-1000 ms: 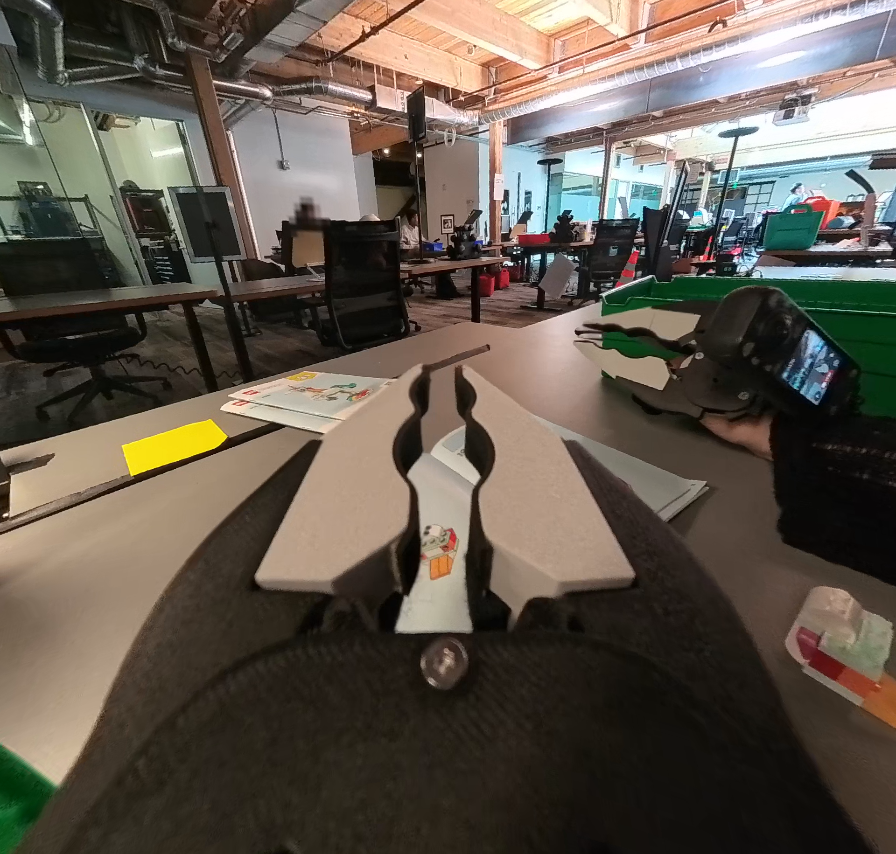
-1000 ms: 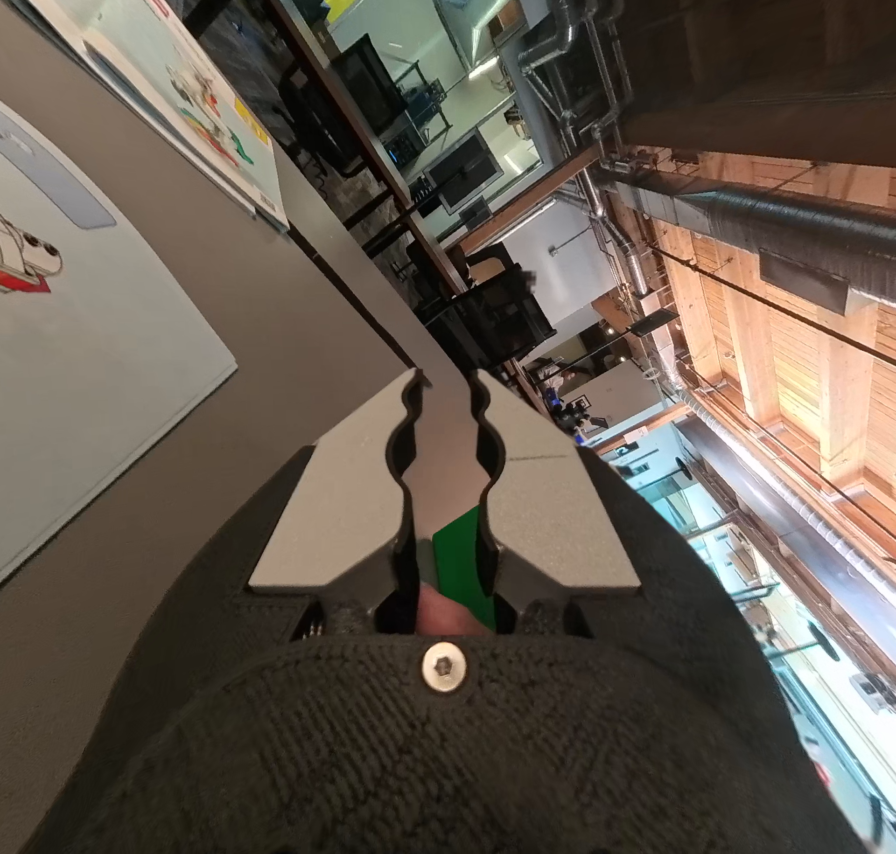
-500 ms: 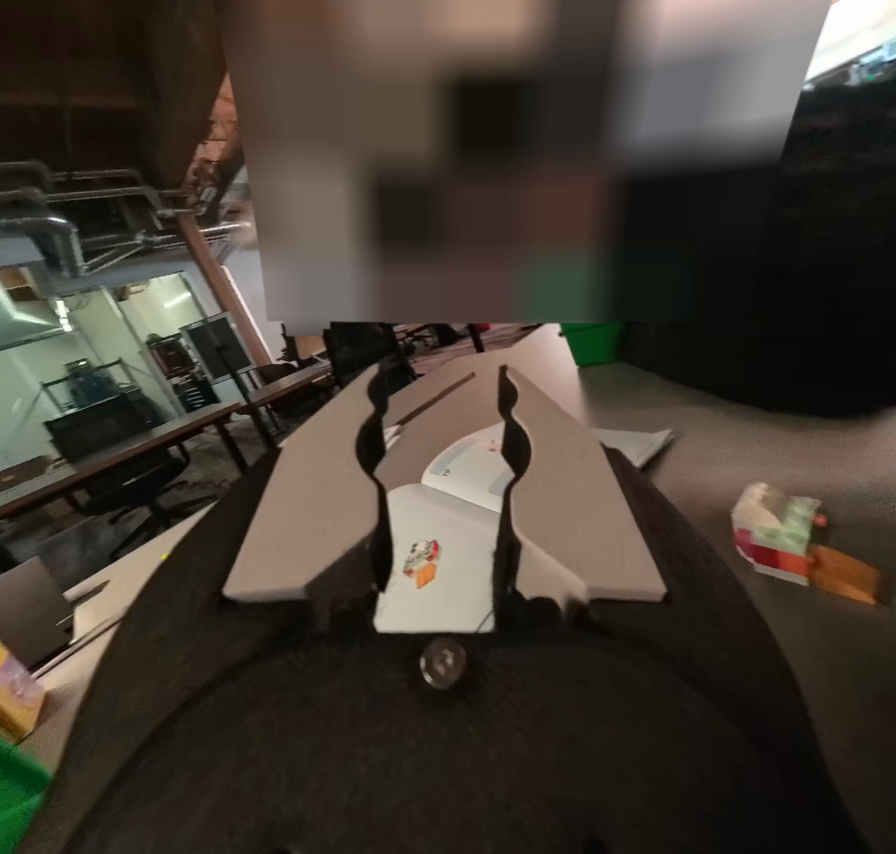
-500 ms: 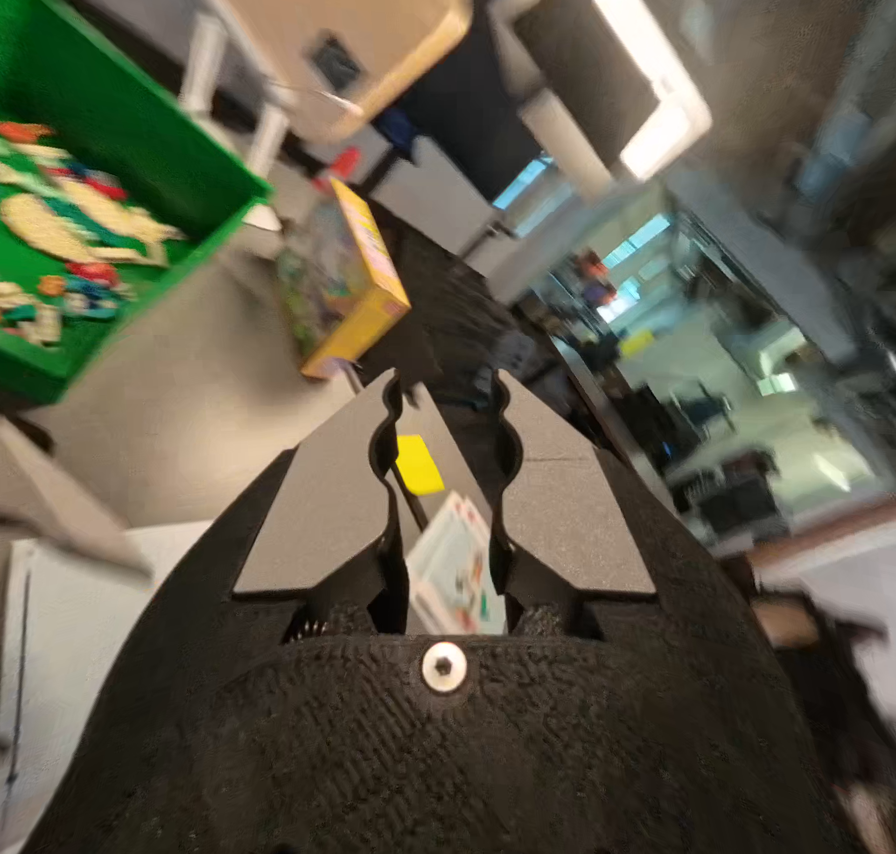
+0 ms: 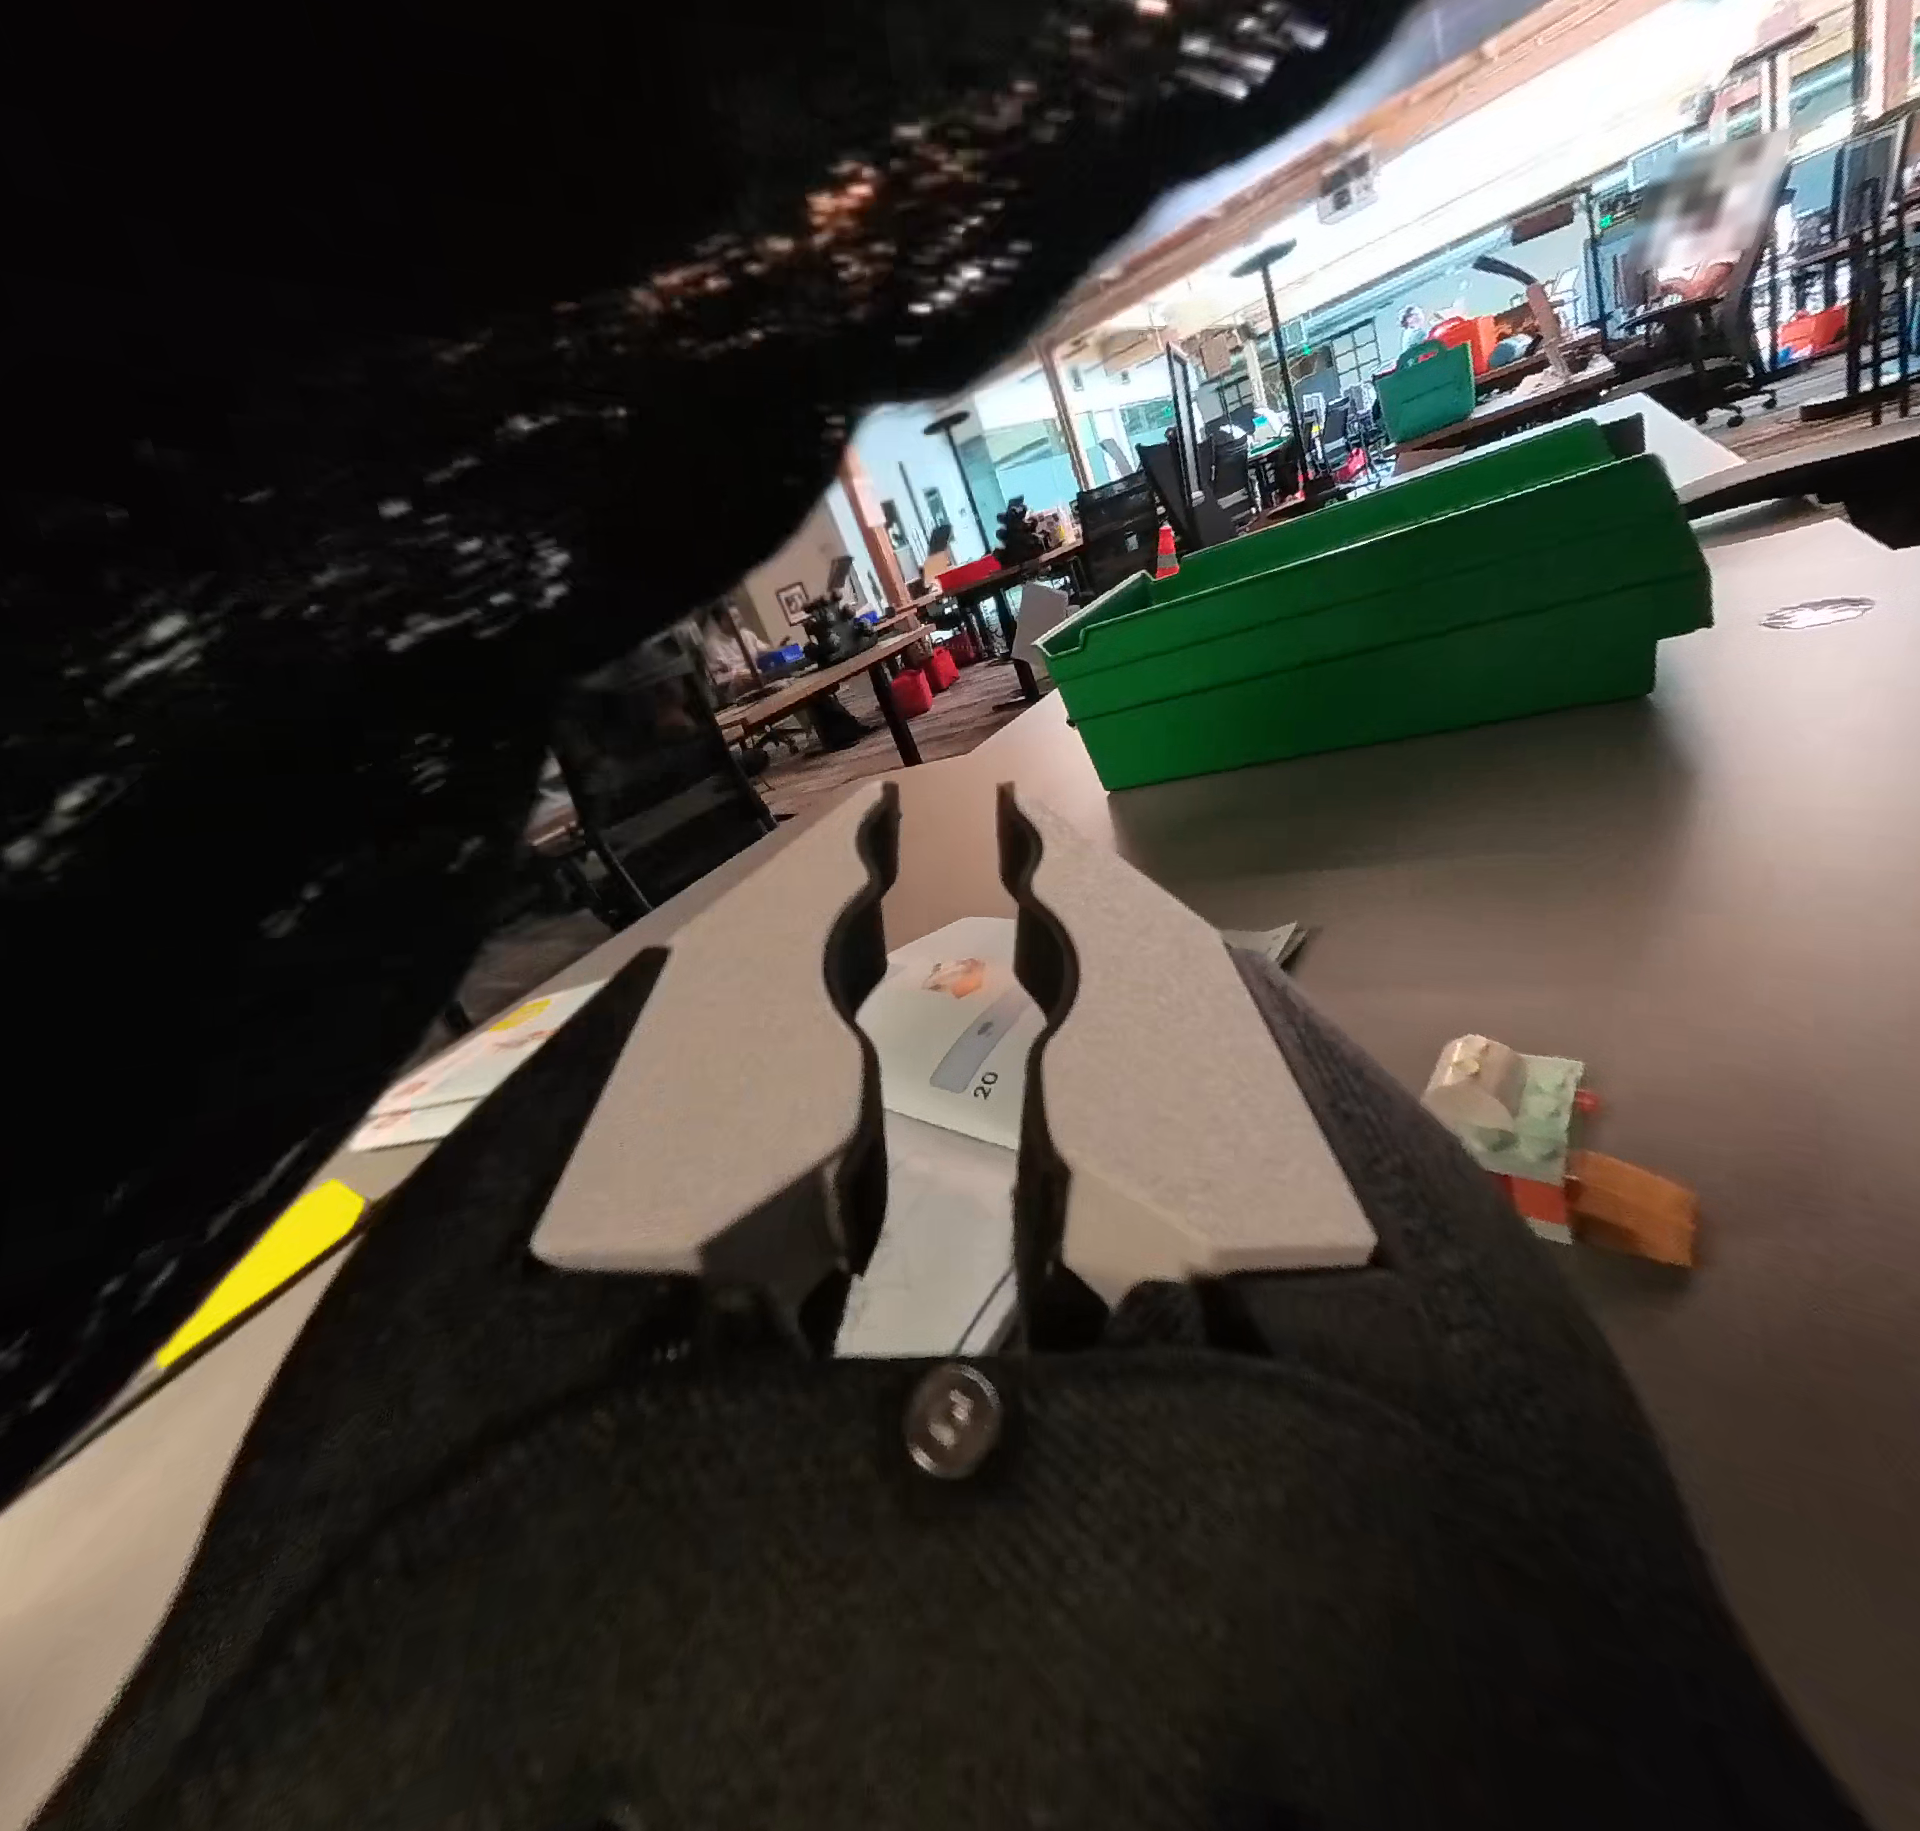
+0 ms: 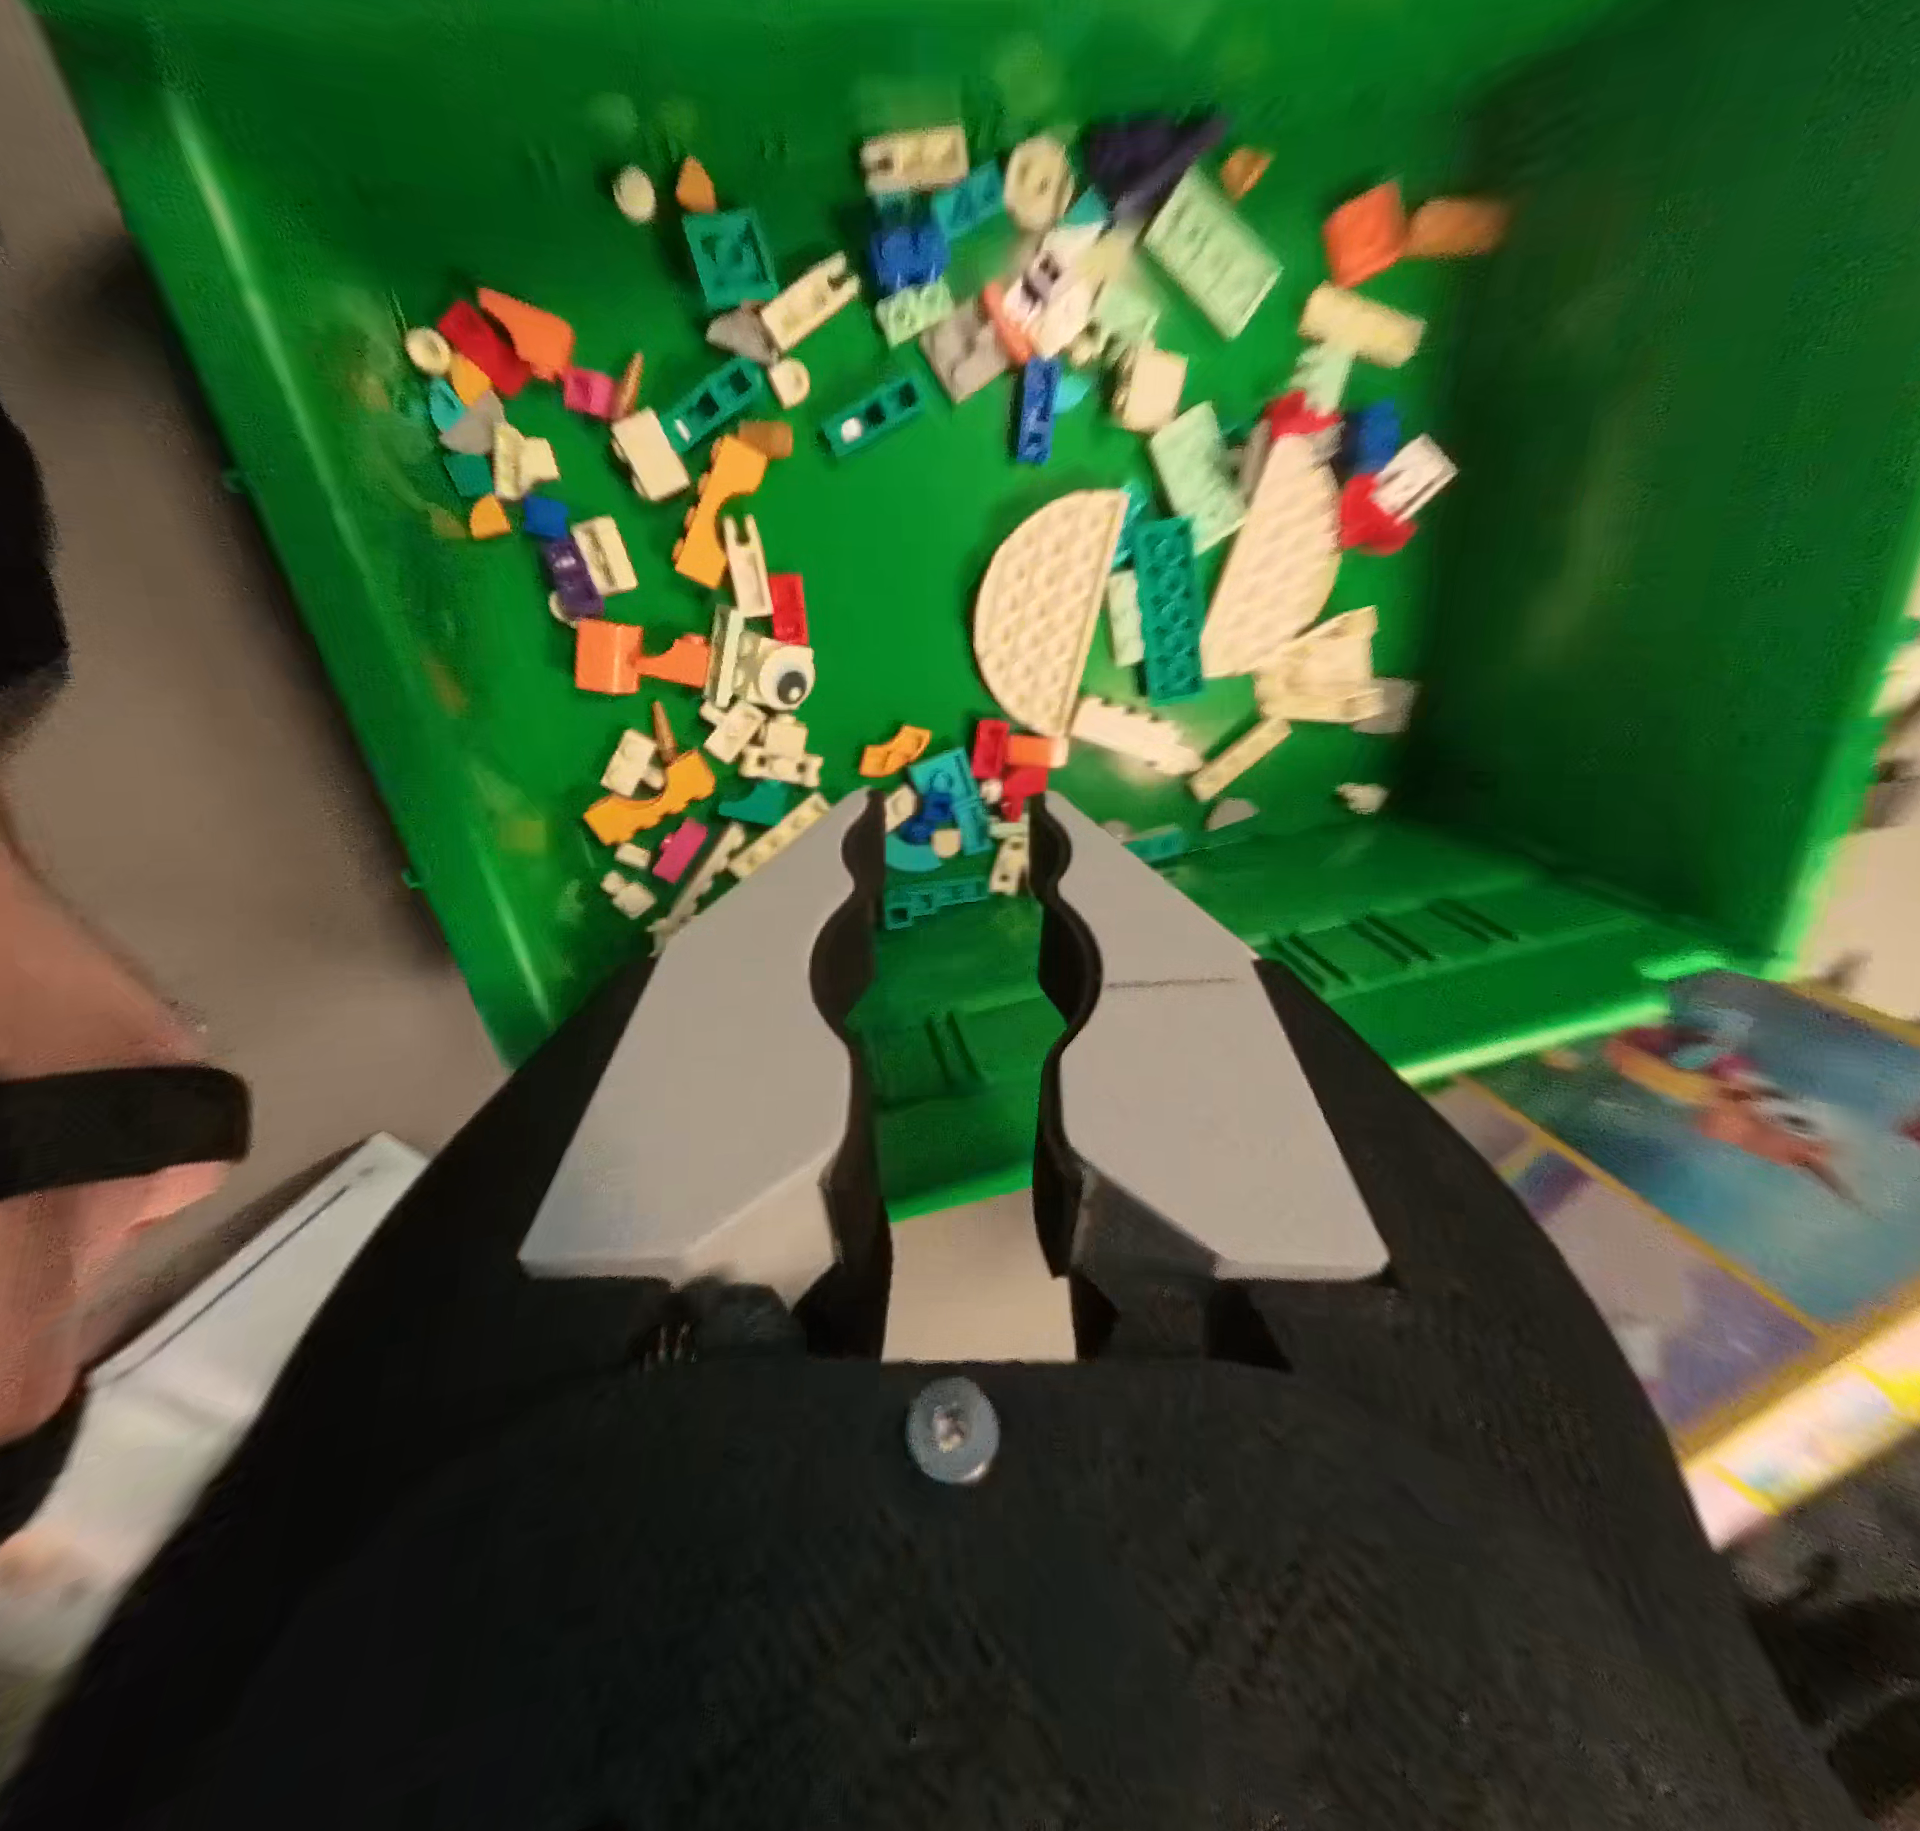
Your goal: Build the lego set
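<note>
My left gripper (image 5: 943, 805) is open with nothing between its fingers, held low over the grey table (image 5: 1558, 929) above an open instruction booklet (image 5: 966, 1043). A small partly built lego model (image 5: 1548, 1147) in white, pale green, red and orange lies on the table to its right. My right gripper (image 6: 954, 807) is open with nothing between its fingers and looks down into a green bin (image 6: 1621, 534) holding several loose lego pieces, among them a white half-round plate (image 6: 1044, 618). The same green bin shows in the left wrist view (image 5: 1382, 628).
A dark sleeve (image 5: 364, 431) fills the upper left of the left wrist view. A yellow sticky note (image 5: 265, 1262) lies at the table edge. The lego box (image 6: 1704, 1220) lies right of the bin, a white sheet (image 6: 208, 1293) and a hand (image 6: 83, 1106) at the left. The gap from one gripper's tips to the other's is roughly 30 cm.
Both grippers swung round. The right one turned from the room and ceiling down over the green bin. The left one turned right towards the bin. Both jaws widened, then narrowed a little.
</note>
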Tool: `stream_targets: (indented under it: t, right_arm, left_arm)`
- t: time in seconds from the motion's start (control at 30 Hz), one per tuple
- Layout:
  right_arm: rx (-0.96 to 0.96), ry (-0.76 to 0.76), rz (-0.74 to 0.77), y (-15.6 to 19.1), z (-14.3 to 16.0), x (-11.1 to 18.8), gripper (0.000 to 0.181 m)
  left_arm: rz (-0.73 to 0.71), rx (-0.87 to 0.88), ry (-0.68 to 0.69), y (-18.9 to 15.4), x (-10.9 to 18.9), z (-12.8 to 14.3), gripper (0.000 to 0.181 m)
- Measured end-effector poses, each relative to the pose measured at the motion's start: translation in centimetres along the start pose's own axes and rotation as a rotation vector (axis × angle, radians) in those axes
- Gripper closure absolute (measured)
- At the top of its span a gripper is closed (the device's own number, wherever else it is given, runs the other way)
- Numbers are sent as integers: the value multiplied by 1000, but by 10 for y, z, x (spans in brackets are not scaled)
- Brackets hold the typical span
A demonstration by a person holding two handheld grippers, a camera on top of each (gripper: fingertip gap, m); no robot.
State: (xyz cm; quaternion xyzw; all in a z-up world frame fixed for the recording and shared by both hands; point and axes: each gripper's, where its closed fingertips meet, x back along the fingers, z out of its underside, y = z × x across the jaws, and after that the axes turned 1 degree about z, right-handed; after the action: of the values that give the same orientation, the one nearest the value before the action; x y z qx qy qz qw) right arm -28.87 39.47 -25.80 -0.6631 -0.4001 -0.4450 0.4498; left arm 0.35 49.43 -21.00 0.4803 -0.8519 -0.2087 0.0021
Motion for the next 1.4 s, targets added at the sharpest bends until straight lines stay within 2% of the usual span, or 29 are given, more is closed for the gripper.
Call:
stream_targets:
  t: [0.1,0.17,0.27,0.43,0.67,0.83,0.93,1.0,1.1,1.17,1.4]
  right_arm:
    - [-160,109,-212,6,8,-19,155]
    - [-193,172,-222,-7,13,-28,157]
    - [-63,339,-184,-27,33,-35,158]
    - [194,540,-255,-25,57,-42,163]
    - [136,672,-439,6,68,-54,174]
    - [128,632,-370,-6,63,-69,181]
    - [49,397,-232,-33,28,-76,181]
    - [18,348,-189,-47,19,-68,181]
    - [150,521,-138,-61,46,-55,181]
    - [242,631,-154,-57,63,-51,181]
    - [364,769,-235,-33,77,-62,181]
  left_arm:
    - [2,-46,-8,0,-1,-2,166]
    - [1,-59,-6,0,-2,-2,166]
    - [5,-48,-14,0,-2,-3,167]
    - [4,-64,-17,0,-2,-5,167]
    - [-9,-39,-24,6,-1,-6,168]
    - [-4,-32,-23,6,-2,-6,168]
    - [1,-33,-22,4,-2,-6,168]
    - [-1,-33,-22,5,-2,-6,168]
    - [1,-28,-21,5,-2,-6,168]
    - [3,-29,-22,4,-3,-6,168]
    - [6,-28,-21,4,-3,-6,168]
